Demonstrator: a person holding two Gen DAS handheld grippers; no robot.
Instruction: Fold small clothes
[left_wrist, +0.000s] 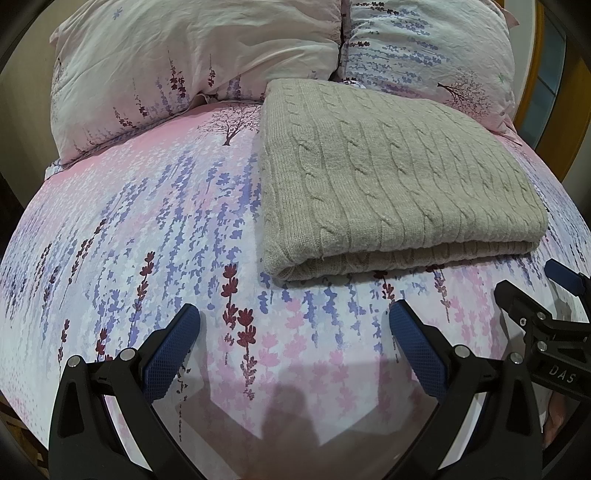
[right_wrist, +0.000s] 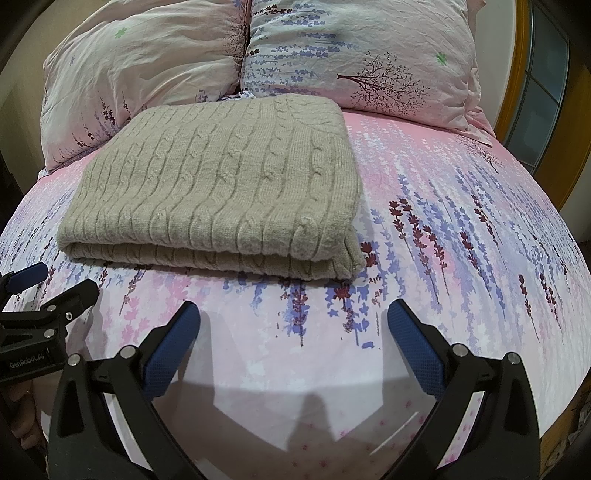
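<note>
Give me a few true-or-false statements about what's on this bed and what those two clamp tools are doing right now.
1. The grey cable-knit sweater lies folded on the bedsheet. True.
2. The left gripper is clamped on the sweater. False: its fingers are spread wide, short of the sweater, holding nothing.
3. Two floral pillows sit behind the sweater. True.
4. The right gripper is shut. False: it is open too, over bare sheet.
5. The sweater is spread out flat in one layer. False: stacked layers show along its near edge.
</note>
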